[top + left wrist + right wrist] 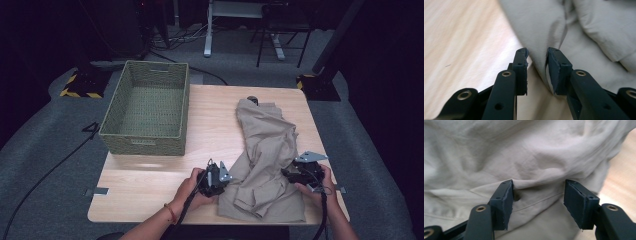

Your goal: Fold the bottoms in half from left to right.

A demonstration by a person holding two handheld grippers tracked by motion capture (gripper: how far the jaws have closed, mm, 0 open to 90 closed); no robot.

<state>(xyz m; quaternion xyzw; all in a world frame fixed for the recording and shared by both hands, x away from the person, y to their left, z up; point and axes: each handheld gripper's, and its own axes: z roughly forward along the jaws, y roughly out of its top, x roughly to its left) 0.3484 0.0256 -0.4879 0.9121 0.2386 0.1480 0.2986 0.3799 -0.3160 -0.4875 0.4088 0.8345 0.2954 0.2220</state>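
Near the front right corner of the table (150, 175), a crumpled beige garment (267, 150) lies stretched toward the far edge. Left gripper (224, 176) sits at the garment's left side; its jaws are narrowed around a fold of cloth, with the right pad pressing on it and a slight gap at the left. Right gripper (286, 172) sits at the garment's right side, jaws parted, tips pressed into the fabric. A woven basket (145, 142) stands at the far left corner, well apart.
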